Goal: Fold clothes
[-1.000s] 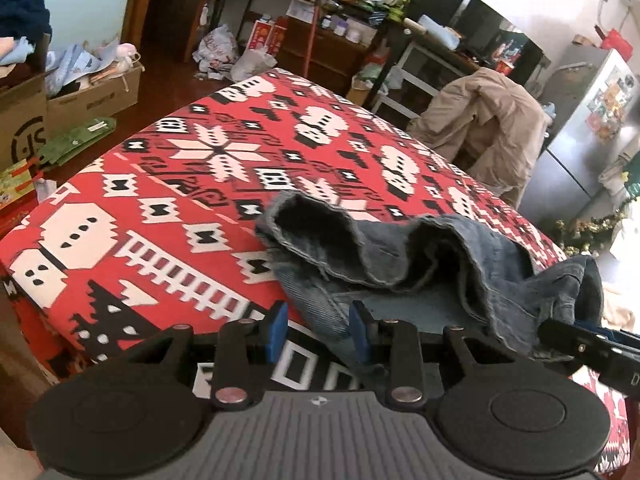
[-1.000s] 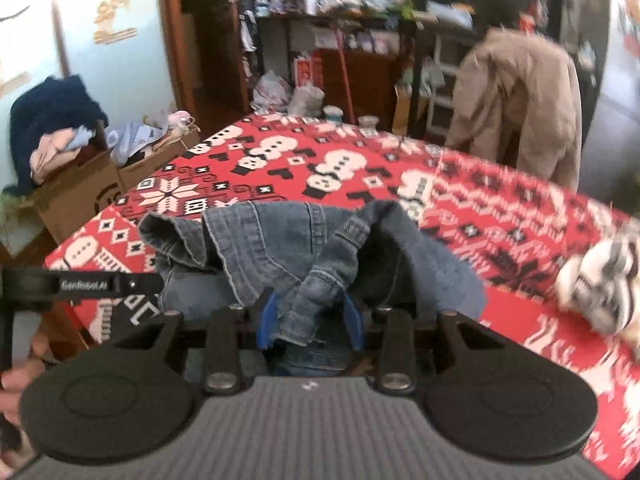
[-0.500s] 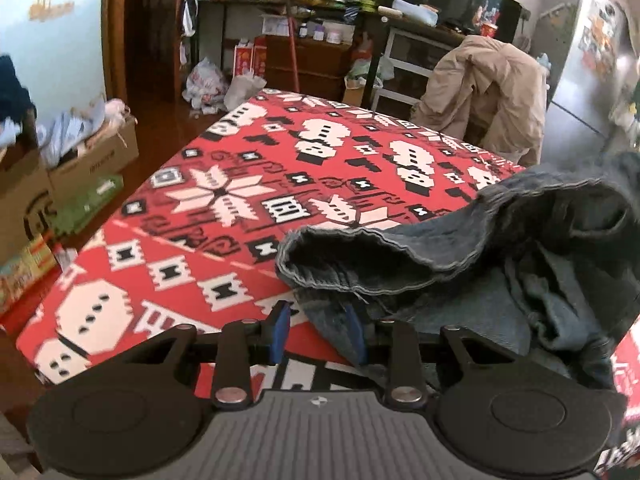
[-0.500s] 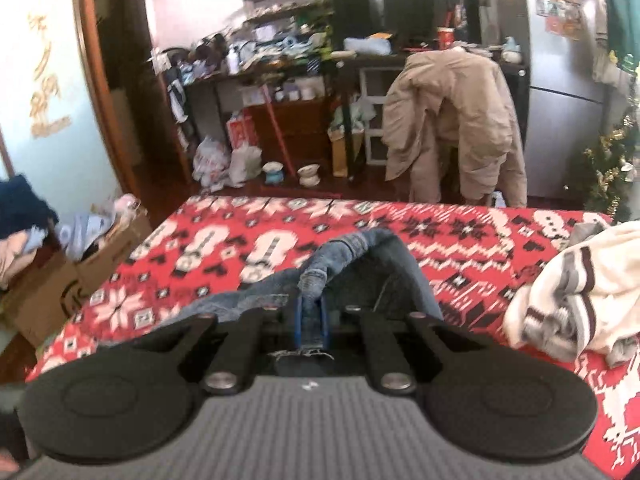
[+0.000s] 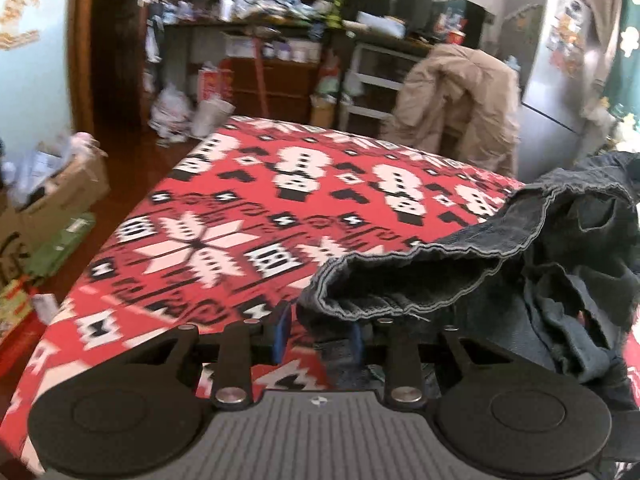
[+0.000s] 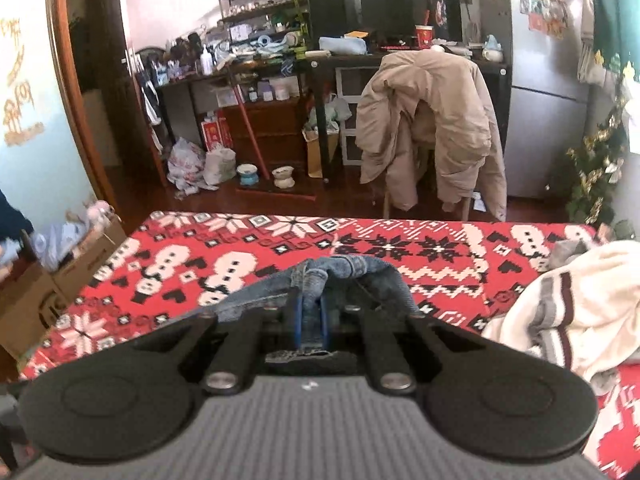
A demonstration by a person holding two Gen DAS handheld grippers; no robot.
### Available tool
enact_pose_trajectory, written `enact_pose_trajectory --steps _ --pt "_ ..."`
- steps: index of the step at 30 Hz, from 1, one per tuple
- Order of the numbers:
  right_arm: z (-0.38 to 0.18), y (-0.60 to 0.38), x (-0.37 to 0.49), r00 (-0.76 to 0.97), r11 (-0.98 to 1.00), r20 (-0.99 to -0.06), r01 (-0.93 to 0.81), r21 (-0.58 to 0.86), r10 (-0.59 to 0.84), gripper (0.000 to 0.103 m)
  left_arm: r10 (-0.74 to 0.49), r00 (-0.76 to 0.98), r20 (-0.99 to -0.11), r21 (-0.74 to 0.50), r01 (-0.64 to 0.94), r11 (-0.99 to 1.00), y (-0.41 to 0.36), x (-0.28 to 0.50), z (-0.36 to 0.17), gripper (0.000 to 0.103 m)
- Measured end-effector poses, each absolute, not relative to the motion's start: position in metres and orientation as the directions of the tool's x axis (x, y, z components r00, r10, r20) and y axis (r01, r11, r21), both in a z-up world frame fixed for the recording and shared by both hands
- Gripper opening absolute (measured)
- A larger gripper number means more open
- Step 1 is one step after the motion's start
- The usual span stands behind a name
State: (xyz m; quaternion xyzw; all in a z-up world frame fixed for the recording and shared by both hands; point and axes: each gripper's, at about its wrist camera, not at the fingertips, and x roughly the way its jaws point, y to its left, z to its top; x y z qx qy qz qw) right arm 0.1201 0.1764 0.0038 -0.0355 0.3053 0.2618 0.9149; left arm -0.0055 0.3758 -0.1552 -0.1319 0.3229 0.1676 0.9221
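Denim garment pinched in right tongs.

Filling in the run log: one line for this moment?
right gripper: shut on jeans, lifted | left gripper: open at jeans' hem | sweater: on table

We can read no text: the gold characters on the blue wall, the red packet by the dresser and the fridge magnets stay too blurred.
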Motion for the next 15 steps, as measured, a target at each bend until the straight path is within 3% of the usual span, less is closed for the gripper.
enact_pose_trajectory --steps 1,2,5,8,9,10,13,15 --pt "0.005 0.176 0.124 0.678 0.865 -0.58 -0.493 0.098 0.452 0.009 0.219 0.735 -0.642 -0.124 -0.382 0.916 0.378 -0.001 -0.156 0.048" --pt "0.005 0.176 0.126 0.679 0.869 -0.583 -0.484 0.101 0.446 0.009 0.217 0.73 -0.649 -0.106 -0.369 0.923 0.379 0.003 -0.156 0.054" --pt "0.003 0.178 0.129 0.695 0.889 -0.577 -0.437 0.136 0.429 0.009 0.169 0.728 -0.665 -0.124 -0.33 0.936 0.383 0.016 -0.154 0.056" --pt "-0.001 0.175 0.134 0.709 0.905 -0.573 -0.39 0.167 0.411 0.009 0.119 0.718 -0.686 -0.161 -0.309 0.937 0.387 0.029 -0.152 0.048" --pt "-0.003 0.174 0.132 0.71 0.907 -0.573 -0.381 0.178 0.41 0.009 0.105 0.712 -0.694 -0.177 -0.309 0.934 0.388 0.033 -0.152 0.035" --pt "-0.004 0.172 0.129 0.711 0.909 -0.572 -0.371 0.19 0.409 0.009 0.103 0.706 -0.7 -0.182 -0.316 0.931 0.389 0.036 -0.151 0.031" --pt "-0.009 0.166 0.121 0.713 0.914 -0.573 -0.338 0.226 0.405 0.009 0.154 0.711 -0.686 -0.169 -0.361 0.917 0.382 0.036 -0.142 0.018" --pt "-0.01 0.159 0.116 0.709 0.909 -0.568 -0.329 0.257 0.418 0.009 0.188 0.717 -0.672 -0.163 -0.391 0.906 0.377 0.035 -0.136 0.015"
